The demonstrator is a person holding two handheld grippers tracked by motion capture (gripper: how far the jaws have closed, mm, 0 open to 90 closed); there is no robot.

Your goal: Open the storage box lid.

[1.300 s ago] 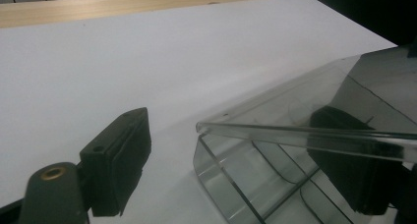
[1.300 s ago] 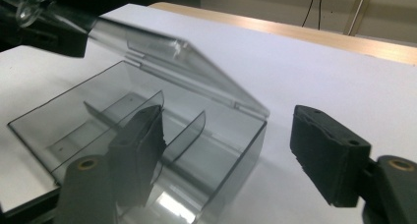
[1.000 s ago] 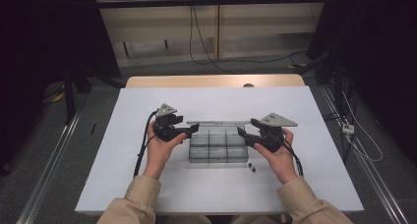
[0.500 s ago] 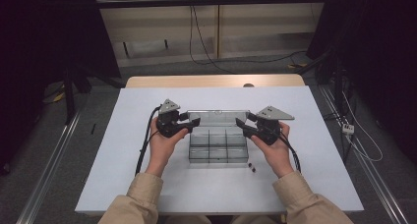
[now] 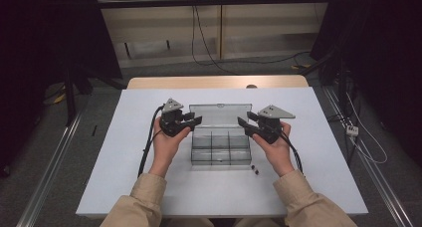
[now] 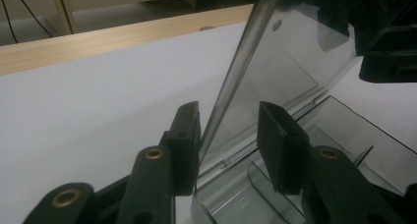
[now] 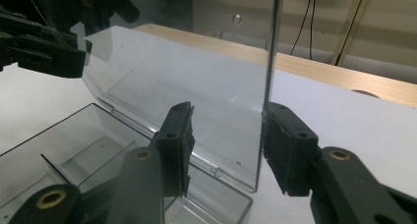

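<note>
Clear compartment box (image 5: 220, 148) mid-table (image 5: 124, 187), lid (image 5: 219, 115) upright. Left tool (image 6: 228, 148) and right tool (image 7: 227, 148) half-open, just closing, each straddling lid side edge, maybe touching, not clamped. Closing lid probably left.

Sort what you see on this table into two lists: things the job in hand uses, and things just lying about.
In use: clear compartment box; its raised lid; left tongs; right tongs, one at each lid end.

Lying about: two small dark pieces before the box; floor cables.
</note>
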